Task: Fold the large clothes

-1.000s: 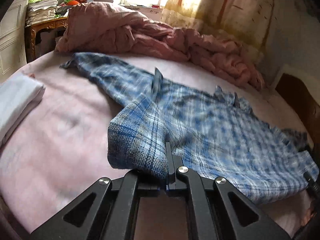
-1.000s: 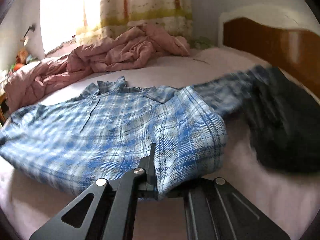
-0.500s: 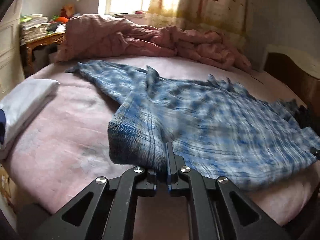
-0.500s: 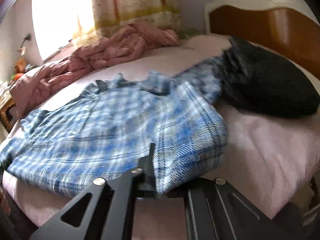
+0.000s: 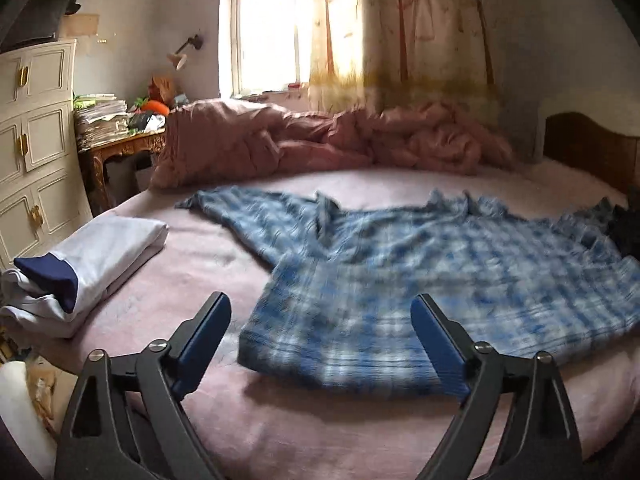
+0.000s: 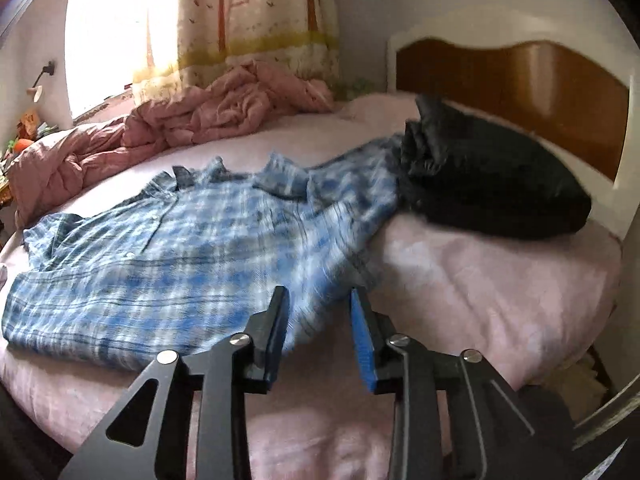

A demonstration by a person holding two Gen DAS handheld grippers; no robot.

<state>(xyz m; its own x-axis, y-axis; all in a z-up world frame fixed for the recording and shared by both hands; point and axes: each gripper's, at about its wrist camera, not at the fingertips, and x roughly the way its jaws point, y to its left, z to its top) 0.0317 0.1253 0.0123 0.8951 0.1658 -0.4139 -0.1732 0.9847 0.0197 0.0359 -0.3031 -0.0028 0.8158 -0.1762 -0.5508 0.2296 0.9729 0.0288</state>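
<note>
A black garment [image 6: 492, 184] lies on the plaid shirt [image 5: 420, 280]'s far sleeve; folded white clothes [image 5: 88, 264] sit nearby. The shirt is motion-blurred. Left claw [image 5: 320, 320] and right claw [image 6: 318, 316] have just been opening, gripping nothing.

A lived-in home bedroom is showing here. A bed [image 5: 200, 248] with a pink sheet is filling both views, a wooden headboard [image 6: 516, 80] is standing at its end, and a rumpled pink duvet [image 5: 304, 140] is lying under a sunlit window [image 5: 268, 28] where a tree-print curtain [image 5: 412, 28] is hanging. A cream cabinet [image 5: 36, 140] and a paper-stacked side table [image 5: 120, 148] are standing alongside.
</note>
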